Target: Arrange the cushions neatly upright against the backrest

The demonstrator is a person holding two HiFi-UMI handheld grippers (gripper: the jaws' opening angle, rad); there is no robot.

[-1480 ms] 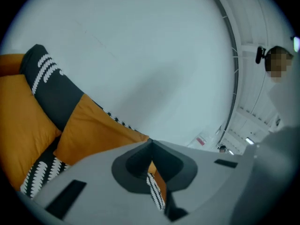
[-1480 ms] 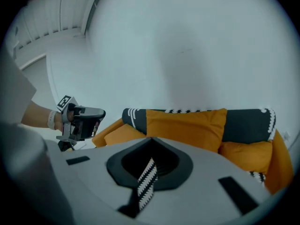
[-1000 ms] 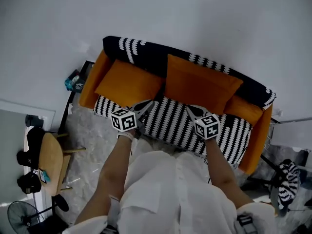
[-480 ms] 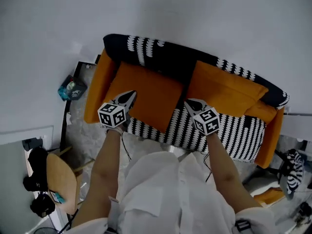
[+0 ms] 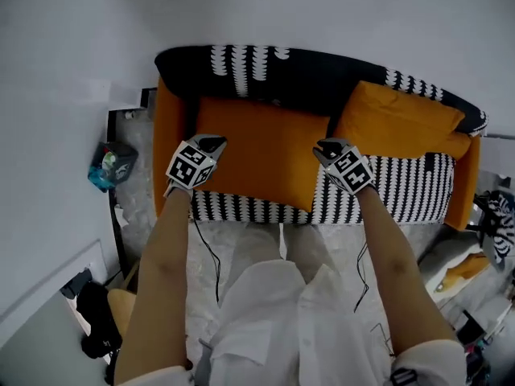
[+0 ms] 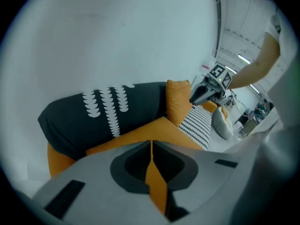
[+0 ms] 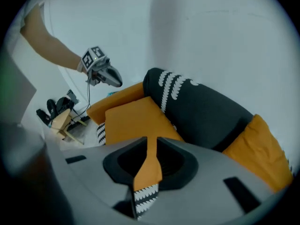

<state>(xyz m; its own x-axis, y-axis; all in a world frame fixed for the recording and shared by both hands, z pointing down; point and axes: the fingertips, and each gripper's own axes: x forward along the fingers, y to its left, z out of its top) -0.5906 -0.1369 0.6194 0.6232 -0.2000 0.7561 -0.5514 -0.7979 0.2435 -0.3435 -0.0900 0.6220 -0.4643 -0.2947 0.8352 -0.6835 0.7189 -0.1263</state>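
Step in hand looks like the reach for the left cushion, judged from both tools sitting at its two sides. That cushion lies flat on the seat at the sofa's left half, its far edge up at the backrest, not standing. Right cushion is already propped against the backrest near the sofa's right end, tilted a bit.

Left hand-held gripper is over the left cushion's left edge, jaws pressed together with only a thin slit, nothing in them. Right hand-held gripper is at the same cushion's right edge; its jaws have just been opening and stand slightly spread, with nothing pinched, only orange fabric and striped seat seen through the gap. Whether either tip touches the fabric can't be told.

Next move probably calls for the left jaws to part, both tools to pinch the cushion's side edges, then tip it up so it stands against the backrest beside the right one. Soft fabric may slip or fold, so a deep bite helps.

Counts: two orange cushions, one sofa, two hand-held grippers, one flat cushion left to fix
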